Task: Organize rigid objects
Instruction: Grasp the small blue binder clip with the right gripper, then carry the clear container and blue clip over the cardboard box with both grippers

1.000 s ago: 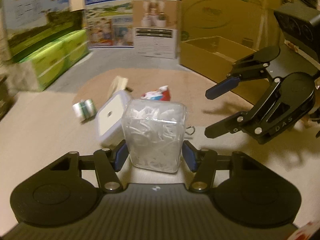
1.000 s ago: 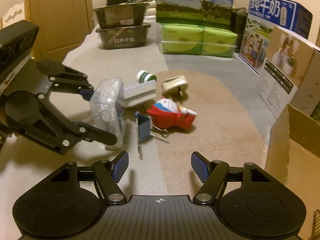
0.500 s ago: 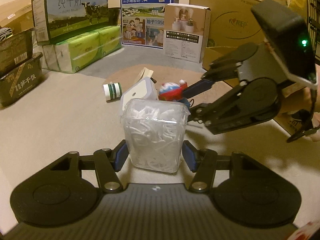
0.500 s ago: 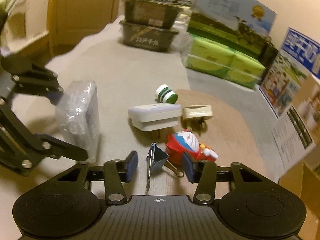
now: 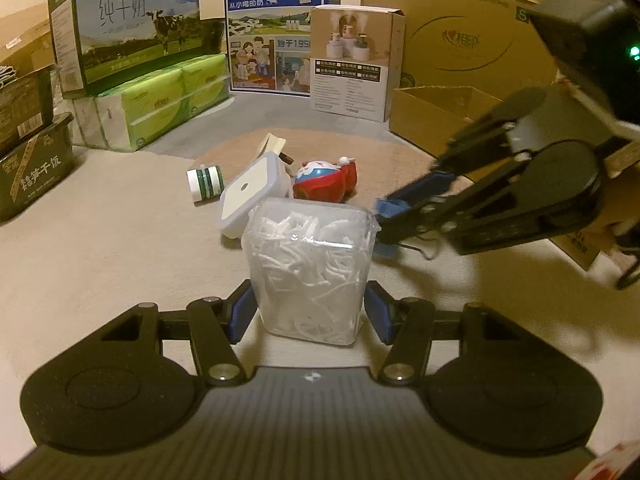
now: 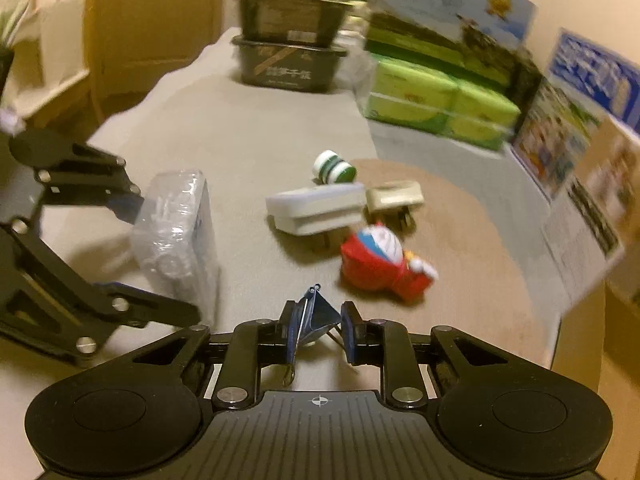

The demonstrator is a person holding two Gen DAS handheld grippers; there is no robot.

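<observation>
My left gripper [image 5: 310, 314] is shut on a clear plastic box [image 5: 310, 264] full of white picks, held upright just above the cloth. The same box [image 6: 176, 232] shows at the left of the right wrist view, between the left gripper's fingers [image 6: 132, 200]. My right gripper [image 6: 316, 332] is shut on a small blue binder clip [image 6: 314, 316], with a pad pressing on each side. From the left wrist view, the right gripper [image 5: 394, 216] reaches in from the right, beside the box. A white adapter [image 6: 320, 208], a red toy [image 6: 380, 260], a green-and-white roll [image 6: 334, 168] and a beige plug [image 6: 394, 198] lie beyond.
An open cardboard box [image 5: 436, 116] stands at the back right. Milk cartons [image 5: 280, 28], green tissue packs [image 5: 168, 108] and dark food tubs [image 6: 288, 64] line the far edges. A round brown mat [image 6: 460, 240] lies under the toy and plug.
The right gripper moved in toward the binder clip and its jaws closed from wide apart onto it. The left gripper kept hold of the clear box and swung its view slightly.
</observation>
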